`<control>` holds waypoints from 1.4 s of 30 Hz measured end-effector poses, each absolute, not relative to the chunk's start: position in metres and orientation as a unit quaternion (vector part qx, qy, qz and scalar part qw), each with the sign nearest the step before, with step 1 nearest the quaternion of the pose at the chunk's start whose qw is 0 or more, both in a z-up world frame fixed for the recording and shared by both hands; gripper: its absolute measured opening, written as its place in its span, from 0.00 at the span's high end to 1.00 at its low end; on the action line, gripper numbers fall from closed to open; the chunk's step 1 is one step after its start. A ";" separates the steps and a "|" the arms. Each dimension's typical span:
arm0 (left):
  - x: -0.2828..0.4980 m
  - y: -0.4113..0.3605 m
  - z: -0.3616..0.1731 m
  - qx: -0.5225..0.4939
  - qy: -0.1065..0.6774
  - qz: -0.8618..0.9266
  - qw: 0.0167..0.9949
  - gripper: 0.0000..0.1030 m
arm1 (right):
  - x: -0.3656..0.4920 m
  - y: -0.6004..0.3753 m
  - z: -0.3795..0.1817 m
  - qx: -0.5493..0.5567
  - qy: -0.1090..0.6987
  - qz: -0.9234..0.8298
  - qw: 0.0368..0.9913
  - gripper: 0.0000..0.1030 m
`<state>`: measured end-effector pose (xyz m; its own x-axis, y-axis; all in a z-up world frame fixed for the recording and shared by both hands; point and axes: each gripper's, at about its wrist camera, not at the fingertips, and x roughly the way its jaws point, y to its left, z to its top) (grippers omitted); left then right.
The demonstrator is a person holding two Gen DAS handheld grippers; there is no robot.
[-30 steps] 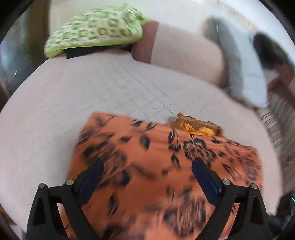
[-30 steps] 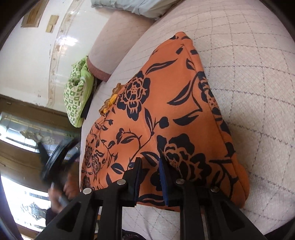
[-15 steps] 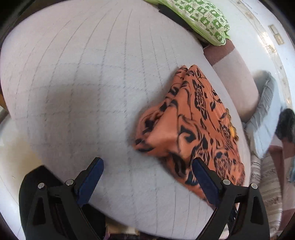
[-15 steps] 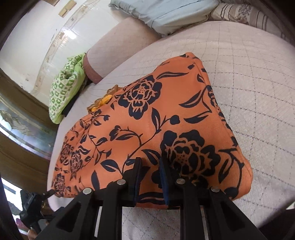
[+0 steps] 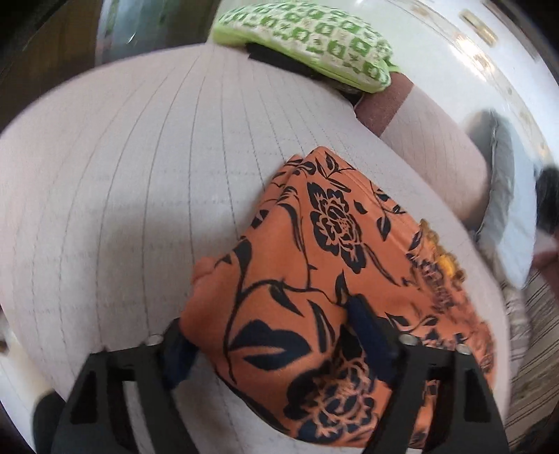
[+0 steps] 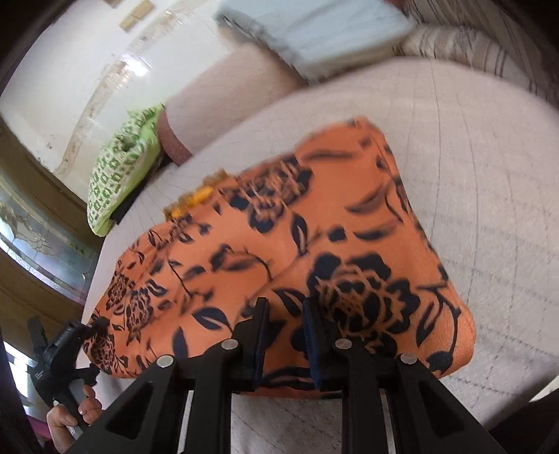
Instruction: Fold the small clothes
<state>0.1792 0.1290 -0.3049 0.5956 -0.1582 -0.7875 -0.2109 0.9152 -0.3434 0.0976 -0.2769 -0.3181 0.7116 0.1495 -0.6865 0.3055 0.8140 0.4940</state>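
Note:
An orange garment with a dark floral print (image 5: 325, 244) lies folded on the quilted beige cushion (image 5: 139, 174); it also shows in the right wrist view (image 6: 279, 251). My left gripper (image 5: 272, 331) is open, its jaws standing either side of the garment's near corner, which bulges between them. My right gripper (image 6: 284, 335) is shut on the garment's near edge. The left gripper shows in the right wrist view (image 6: 75, 335) at the garment's left corner. A yellow-brown trim (image 5: 440, 258) pokes out at the far side.
A green patterned pillow (image 5: 307, 38) lies at the back of the cushion beside a beige bolster (image 5: 436, 139). A pale blue-grey pillow (image 6: 314, 31) and striped fabric (image 6: 471, 52) lie at the far right. A white wall stands behind.
My left gripper has swung back in and now straddles the garment's near corner, still open. My right gripper keeps its hold; the garment has shifted slightly.

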 end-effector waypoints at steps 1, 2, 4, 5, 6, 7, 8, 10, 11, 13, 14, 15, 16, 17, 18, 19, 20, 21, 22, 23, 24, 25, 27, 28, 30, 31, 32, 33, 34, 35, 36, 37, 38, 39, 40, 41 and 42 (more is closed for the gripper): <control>0.180 0.130 -0.305 -0.198 0.445 0.016 0.873 0.35 | 0.098 -0.270 -0.308 0.281 0.358 -0.046 0.889 0.78; 0.183 0.131 -0.306 -0.195 0.443 0.016 0.875 0.38 | 0.100 -0.266 -0.303 0.273 0.348 -0.043 0.896 0.78; 0.187 0.134 -0.306 -0.198 0.441 0.013 0.875 0.42 | 0.112 -0.256 -0.290 0.264 0.334 -0.025 0.904 0.78; 0.190 0.132 -0.307 -0.200 0.440 0.010 0.875 0.45 | 0.119 -0.251 -0.285 0.259 0.332 -0.015 0.907 0.80; 0.192 0.133 -0.307 -0.200 0.442 0.005 0.875 0.45 | 0.127 -0.246 -0.281 0.253 0.330 -0.005 0.910 0.80; 0.195 0.133 -0.308 -0.201 0.445 0.001 0.873 0.45 | 0.136 -0.240 -0.278 0.250 0.328 0.005 0.911 0.80; 0.198 0.133 -0.310 -0.204 0.449 -0.006 0.870 0.41 | 0.144 -0.235 -0.278 0.253 0.330 0.015 0.909 0.80; 0.201 0.132 -0.312 -0.199 0.451 -0.016 0.870 0.36 | 0.160 -0.223 -0.287 0.253 0.352 0.033 0.901 0.80; 0.203 0.130 -0.311 -0.188 0.453 -0.017 0.871 0.36 | 0.174 -0.214 -0.302 0.252 0.391 0.054 0.884 0.80; 0.204 0.128 -0.310 -0.180 0.456 -0.013 0.871 0.39 | 0.187 -0.205 -0.329 0.254 0.448 0.063 0.855 0.82; 0.205 0.130 -0.309 -0.179 0.457 -0.005 0.871 0.48 | 0.181 -0.207 -0.326 0.254 0.423 0.060 0.868 0.84; 0.206 0.130 -0.308 -0.182 0.457 -0.005 0.871 0.55 | 0.179 -0.208 -0.324 0.256 0.429 0.063 0.864 0.84; 0.207 0.132 -0.306 -0.189 0.456 -0.012 0.869 0.58 | 0.177 -0.210 -0.323 0.260 0.432 0.067 0.861 0.84; 0.207 0.132 -0.303 -0.188 0.455 -0.013 0.870 0.61 | 0.172 -0.214 -0.322 0.269 0.431 0.072 0.858 0.84; 0.207 0.130 -0.300 -0.182 0.454 -0.013 0.872 0.62 | 0.166 -0.220 -0.320 0.281 0.427 0.070 0.857 0.84; 0.206 0.128 -0.296 -0.178 0.451 -0.014 0.874 0.64 | 0.156 -0.230 -0.318 0.299 0.416 0.063 0.856 0.84; 0.204 0.125 -0.291 -0.173 0.447 -0.015 0.878 0.66 | 0.151 -0.235 -0.315 0.308 0.411 0.060 0.856 0.84; 0.202 0.121 -0.284 -0.167 0.440 -0.017 0.882 0.66 | 0.145 -0.245 -0.312 0.318 0.405 0.053 0.856 0.84; 0.201 0.118 -0.278 -0.163 0.434 -0.020 0.886 0.67 | 0.141 -0.252 -0.310 0.321 0.400 0.043 0.858 0.84; 0.198 0.114 -0.271 -0.158 0.428 -0.025 0.890 0.67 | 0.138 -0.260 -0.306 0.323 0.392 0.029 0.861 0.82; 0.196 0.107 -0.260 -0.150 0.418 -0.033 0.896 0.67 | 0.134 -0.269 -0.303 0.329 0.382 0.018 0.863 0.79; 0.195 0.101 -0.253 -0.144 0.412 -0.039 0.899 0.67 | 0.131 -0.278 -0.302 0.336 0.375 0.008 0.864 0.80; 0.191 0.085 -0.234 -0.127 0.398 -0.058 0.907 0.68 | 0.126 -0.295 -0.301 0.346 0.370 -0.009 0.862 0.80; 0.189 0.076 -0.227 -0.121 0.392 -0.068 0.910 0.68 | 0.124 -0.303 -0.299 0.349 0.369 -0.017 0.861 0.80; 0.186 0.057 -0.214 -0.110 0.381 -0.086 0.914 0.68 | 0.117 -0.319 -0.299 0.361 0.363 -0.029 0.859 0.80; 0.182 0.045 -0.207 -0.102 0.376 -0.099 0.916 0.68 | 0.114 -0.326 -0.298 0.366 0.359 -0.033 0.858 0.80; 0.180 0.030 -0.201 -0.092 0.373 -0.112 0.916 0.68 | 0.111 -0.335 -0.296 0.373 0.353 -0.038 0.857 0.80; 0.178 0.020 -0.197 -0.085 0.372 -0.120 0.917 0.68 | 0.107 -0.344 -0.294 0.381 0.346 -0.043 0.856 0.80; 0.176 0.004 -0.193 -0.073 0.370 -0.131 0.917 0.68 | 0.102 -0.352 -0.292 0.388 0.339 -0.046 0.856 0.80; 0.173 -0.014 -0.190 -0.061 0.369 -0.146 0.916 0.68 | 0.097 -0.361 -0.290 0.397 0.330 -0.050 0.855 0.80; 0.170 -0.025 -0.189 -0.054 0.368 -0.156 0.915 0.68 | 0.091 -0.372 -0.288 0.408 0.318 -0.054 0.854 0.80; 0.167 -0.043 -0.188 -0.043 0.369 -0.171 0.913 0.68 | 0.086 -0.381 -0.285 0.416 0.310 -0.057 0.853 0.80; 0.165 -0.064 -0.188 -0.032 0.370 -0.188 0.909 0.68 | 0.081 -0.389 -0.283 0.425 0.301 -0.060 0.852 0.80; 0.161 -0.079 -0.189 -0.024 0.371 -0.199 0.907 0.68 | 0.076 -0.399 -0.282 0.434 0.291 -0.064 0.850 0.80; 0.158 -0.096 -0.190 -0.014 0.374 -0.211 0.903 0.68 | 0.075 -0.403 -0.280 0.440 0.285 -0.067 0.849 0.80; 0.157 -0.114 -0.194 -0.004 0.377 -0.223 0.899 0.68 | 0.070 -0.413 -0.281 0.451 0.277 -0.073 0.845 0.80; 0.154 -0.135 -0.199 0.008 0.382 -0.238 0.893 0.68 | 0.067 -0.418 -0.282 0.458 0.273 -0.075 0.843 0.80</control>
